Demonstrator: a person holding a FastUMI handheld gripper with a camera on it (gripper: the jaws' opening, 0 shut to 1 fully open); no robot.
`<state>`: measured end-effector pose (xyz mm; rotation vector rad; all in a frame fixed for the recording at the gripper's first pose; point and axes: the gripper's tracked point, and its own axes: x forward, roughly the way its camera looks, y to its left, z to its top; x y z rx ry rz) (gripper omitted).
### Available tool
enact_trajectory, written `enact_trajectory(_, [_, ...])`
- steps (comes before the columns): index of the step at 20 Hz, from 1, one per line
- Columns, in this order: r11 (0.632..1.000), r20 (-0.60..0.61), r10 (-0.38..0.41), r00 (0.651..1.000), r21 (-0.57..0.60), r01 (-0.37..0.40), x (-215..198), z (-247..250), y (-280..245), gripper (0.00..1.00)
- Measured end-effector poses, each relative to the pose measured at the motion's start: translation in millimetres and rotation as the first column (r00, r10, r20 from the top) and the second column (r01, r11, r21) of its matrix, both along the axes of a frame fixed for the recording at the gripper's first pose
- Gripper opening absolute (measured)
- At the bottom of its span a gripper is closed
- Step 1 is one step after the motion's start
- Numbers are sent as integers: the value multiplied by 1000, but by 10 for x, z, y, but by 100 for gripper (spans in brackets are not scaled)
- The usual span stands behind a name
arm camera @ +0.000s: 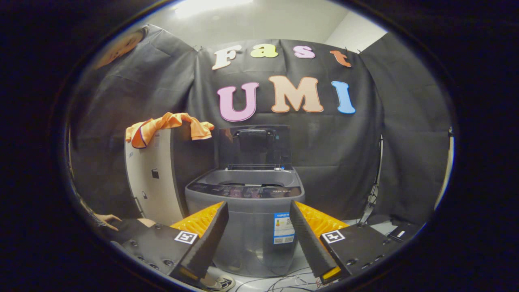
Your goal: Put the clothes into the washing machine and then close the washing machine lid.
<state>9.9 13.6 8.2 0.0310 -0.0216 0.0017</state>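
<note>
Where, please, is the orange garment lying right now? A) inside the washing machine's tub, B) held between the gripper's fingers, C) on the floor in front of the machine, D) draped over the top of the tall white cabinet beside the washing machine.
D: the orange garment hangs over the top of the white cabinet, beside the open-lidded washing machine, while the gripper is open and empty.

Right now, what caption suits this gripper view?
Open hand-held gripper faces a lid-up washing machine; orange shirt draped on the cabinet beside it.
</note>
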Motion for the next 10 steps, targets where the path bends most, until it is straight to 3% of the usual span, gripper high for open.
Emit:
enact_trajectory(6, [987,129,156,979,3,-158,520,843,778,95])
enact_trajectory(10, [955,114,296,949,-20,-295,982,1394,1450,95])
